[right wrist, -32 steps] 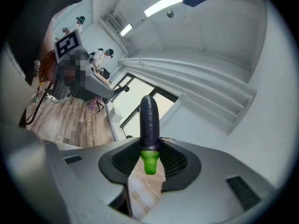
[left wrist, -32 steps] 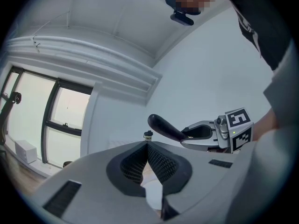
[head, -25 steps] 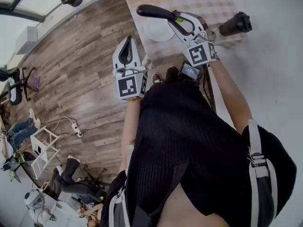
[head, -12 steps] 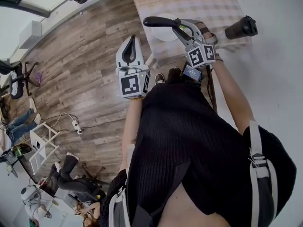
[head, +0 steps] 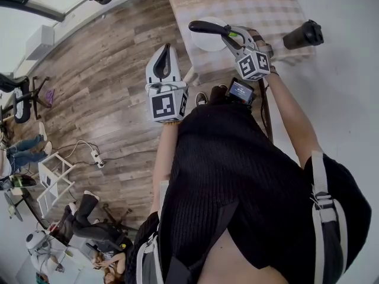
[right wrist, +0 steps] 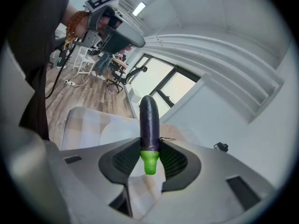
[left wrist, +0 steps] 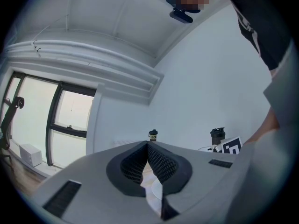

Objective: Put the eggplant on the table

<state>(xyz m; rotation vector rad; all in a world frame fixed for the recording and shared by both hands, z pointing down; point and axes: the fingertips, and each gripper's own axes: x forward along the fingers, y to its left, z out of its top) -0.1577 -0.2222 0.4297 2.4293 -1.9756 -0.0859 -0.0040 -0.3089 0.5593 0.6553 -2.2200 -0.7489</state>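
Note:
The eggplant is dark purple with a bright green stem end. My right gripper is shut on it near the stem, and its long body sticks out past the jaws. It hangs above the white plate on the table with the checked cloth. My left gripper is held off the table's left side over the wooden floor. Its jaws meet at the tips with nothing between them.
A black bottle stands at the table's right edge. A second small dark bottle shows far off in the left gripper view. Wooden floor lies left of the table, with chairs and a white rack farther left. The person's dark top fills the lower head view.
My right gripper has come down with the eggplant, closer over the white plate. The left gripper has kept its place.

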